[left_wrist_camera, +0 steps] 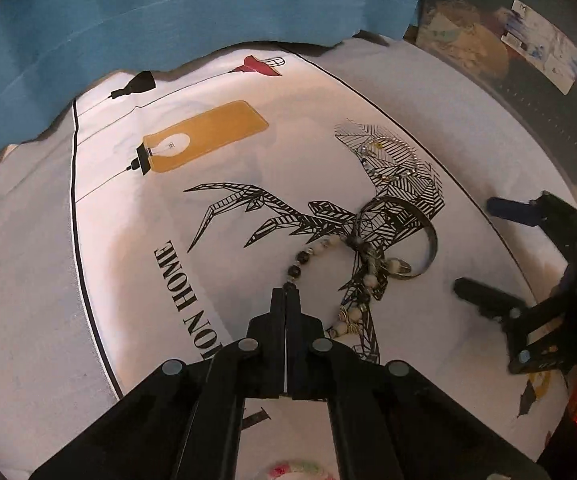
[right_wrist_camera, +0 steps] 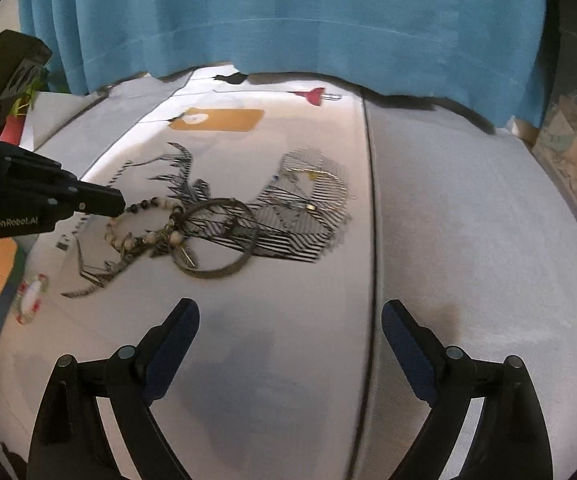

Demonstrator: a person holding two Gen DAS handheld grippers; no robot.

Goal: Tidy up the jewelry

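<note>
Left gripper [left_wrist_camera: 286, 292] has its fingers pinched together on a dark bead at one end of the beaded bracelet [left_wrist_camera: 320, 246], which lies tangled against the metal bangle [left_wrist_camera: 416, 240] on the printed cushion cover [left_wrist_camera: 208, 240]. Best bet: draw the beads gently away from the bangle, since the strand looks snagged there. Right gripper [right_wrist_camera: 290, 316] hovers near the bangle, fingers spread wide, holding nothing. Its view shows the bangle's full ring; the left view alone shows the thin chain [left_wrist_camera: 388, 160] beyond it clearly.

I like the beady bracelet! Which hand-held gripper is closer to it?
Left. The left hand-held gripper is shut on the beaded bracelet at its dark beads. The right hand-held gripper is open, short of the jewelry.
</note>
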